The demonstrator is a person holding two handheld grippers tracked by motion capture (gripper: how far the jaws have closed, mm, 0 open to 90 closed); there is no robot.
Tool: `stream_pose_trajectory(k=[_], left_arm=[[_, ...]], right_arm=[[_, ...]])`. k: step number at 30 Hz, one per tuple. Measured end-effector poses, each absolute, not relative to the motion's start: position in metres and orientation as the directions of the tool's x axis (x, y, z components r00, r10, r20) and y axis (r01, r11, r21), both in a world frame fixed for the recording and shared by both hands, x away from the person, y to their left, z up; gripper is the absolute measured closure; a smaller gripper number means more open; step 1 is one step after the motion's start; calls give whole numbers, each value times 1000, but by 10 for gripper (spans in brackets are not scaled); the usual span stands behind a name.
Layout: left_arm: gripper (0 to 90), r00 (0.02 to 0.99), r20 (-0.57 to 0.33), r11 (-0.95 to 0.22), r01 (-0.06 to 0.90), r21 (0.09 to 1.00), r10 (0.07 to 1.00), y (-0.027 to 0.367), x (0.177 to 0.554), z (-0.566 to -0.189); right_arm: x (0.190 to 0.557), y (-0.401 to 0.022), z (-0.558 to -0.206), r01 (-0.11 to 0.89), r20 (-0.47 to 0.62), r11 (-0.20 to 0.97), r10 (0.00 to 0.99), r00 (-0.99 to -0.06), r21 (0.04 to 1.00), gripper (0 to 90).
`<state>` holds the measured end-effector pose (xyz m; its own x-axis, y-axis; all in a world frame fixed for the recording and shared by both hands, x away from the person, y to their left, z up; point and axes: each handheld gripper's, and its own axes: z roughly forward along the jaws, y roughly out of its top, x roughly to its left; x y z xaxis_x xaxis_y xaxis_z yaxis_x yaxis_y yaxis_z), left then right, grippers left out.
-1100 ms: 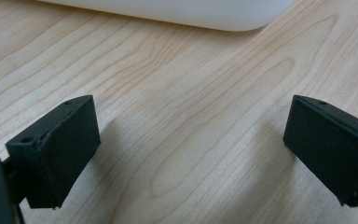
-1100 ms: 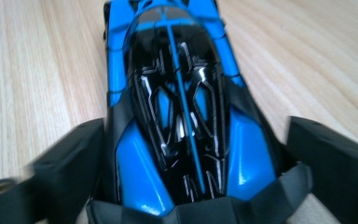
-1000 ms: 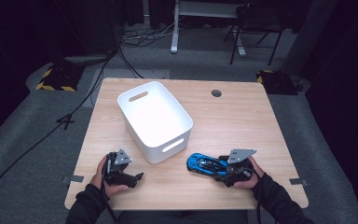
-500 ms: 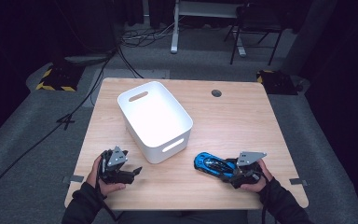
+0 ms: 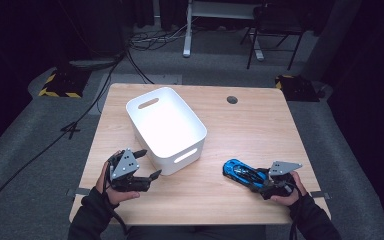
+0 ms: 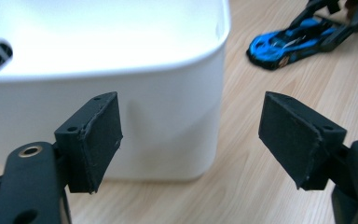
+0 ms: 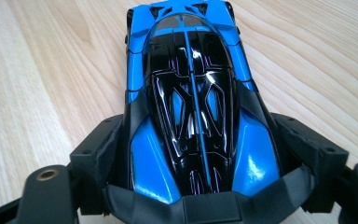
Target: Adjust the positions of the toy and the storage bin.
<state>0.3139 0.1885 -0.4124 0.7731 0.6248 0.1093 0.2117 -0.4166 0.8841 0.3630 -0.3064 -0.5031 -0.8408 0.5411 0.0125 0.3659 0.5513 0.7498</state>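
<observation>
Clamped in my right gripper [image 5: 262, 184] is the blue toy car [image 5: 243, 174]: both pads press its flanks near the tail, as the right gripper view shows, with its nose pointing straight ahead of the jaws [image 7: 182, 14]. Its long axis runs in line with that gripper, so it lies as an extension of the tool, wheels on the wooden table [image 5: 240, 125]. The white bin [image 5: 165, 127] stands well off toward my other hand and somewhat beyond, its near short wall with the handle slot facing the table's front edge.

My left gripper [image 5: 147, 162] holds nothing; its jaws stand apart though they have just been closing a little, with bare table between the pads. It hovers just beside the bin's near corner, closer to the bin than the right one is.

As I judge it, the coming move turns on this: the car must travel nose-first, up and across toward the bin's open top, clearing the rim.
</observation>
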Motion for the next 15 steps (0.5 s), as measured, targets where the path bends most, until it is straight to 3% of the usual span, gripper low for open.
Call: stream_pose_trajectory(k=[5, 15], left_arm=[[257, 793, 136, -435, 175, 883, 594, 178, 316, -402], [483, 866, 172, -522, 115, 845, 470, 151, 331, -391]], right_arm=[[363, -316, -503, 380, 8, 539, 568, -823, 751, 234], [357, -339, -503, 406, 8, 519, 608, -794, 752, 233]])
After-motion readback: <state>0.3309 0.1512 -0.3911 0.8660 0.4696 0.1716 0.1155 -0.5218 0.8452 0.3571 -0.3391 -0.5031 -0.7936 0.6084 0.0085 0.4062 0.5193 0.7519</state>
